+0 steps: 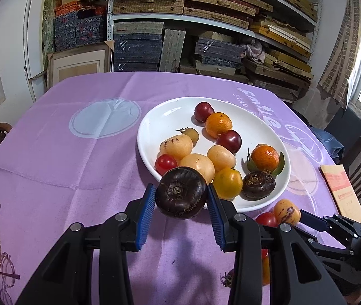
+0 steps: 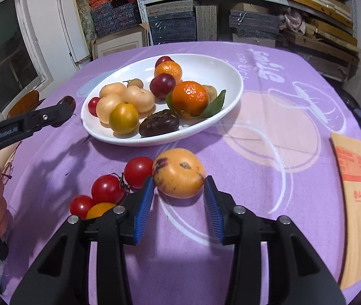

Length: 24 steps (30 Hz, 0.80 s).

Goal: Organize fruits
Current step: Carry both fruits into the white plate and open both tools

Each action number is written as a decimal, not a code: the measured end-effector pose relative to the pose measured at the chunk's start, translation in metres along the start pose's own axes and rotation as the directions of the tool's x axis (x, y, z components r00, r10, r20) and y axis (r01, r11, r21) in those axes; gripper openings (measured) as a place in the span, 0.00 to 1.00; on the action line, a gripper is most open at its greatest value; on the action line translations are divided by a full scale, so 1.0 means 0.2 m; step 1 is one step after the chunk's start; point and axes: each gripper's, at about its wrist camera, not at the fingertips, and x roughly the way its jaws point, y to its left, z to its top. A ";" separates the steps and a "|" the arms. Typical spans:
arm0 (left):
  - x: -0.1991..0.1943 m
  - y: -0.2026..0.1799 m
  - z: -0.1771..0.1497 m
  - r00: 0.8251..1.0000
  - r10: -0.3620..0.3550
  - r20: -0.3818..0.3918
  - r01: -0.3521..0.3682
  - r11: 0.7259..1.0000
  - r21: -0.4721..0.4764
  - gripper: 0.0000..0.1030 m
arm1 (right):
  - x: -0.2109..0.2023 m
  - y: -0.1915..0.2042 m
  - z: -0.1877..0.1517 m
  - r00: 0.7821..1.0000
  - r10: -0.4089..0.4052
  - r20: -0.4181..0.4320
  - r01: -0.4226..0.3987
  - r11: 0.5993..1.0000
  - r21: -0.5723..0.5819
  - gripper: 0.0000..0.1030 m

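Lilac cotton tablecloth carries a wide white ceramic plate already crowded with fruit (little bare room remains), so a dropped piece could knock others rolling. Left gripper clamps a dark brown round water chestnut at the near rim. Right gripper straddles a bruised yellow-orange fruit on the cloth; whether its pads press I cannot tell.

White print "smile" on purple tablecloth, smaller "STAR LUCK" line beside it, partly cut by white plate. Faint brand lettering on left gripper arm, not legible. Red printed header and lines on tan envelope, too small to read.
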 end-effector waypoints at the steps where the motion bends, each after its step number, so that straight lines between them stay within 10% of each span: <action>1: 0.00 0.00 0.00 1.000 0.002 0.001 -0.002 1.000 0.001 0.40 | 0.02 -0.01 0.01 1.000 0.013 -0.011 -0.013 1.000 0.016 0.39; 24: 0.02 0.01 0.03 1.000 -0.002 -0.007 0.002 1.000 0.014 0.40 | -0.04 -0.04 0.07 0.996 0.000 0.086 -0.004 0.999 0.049 0.43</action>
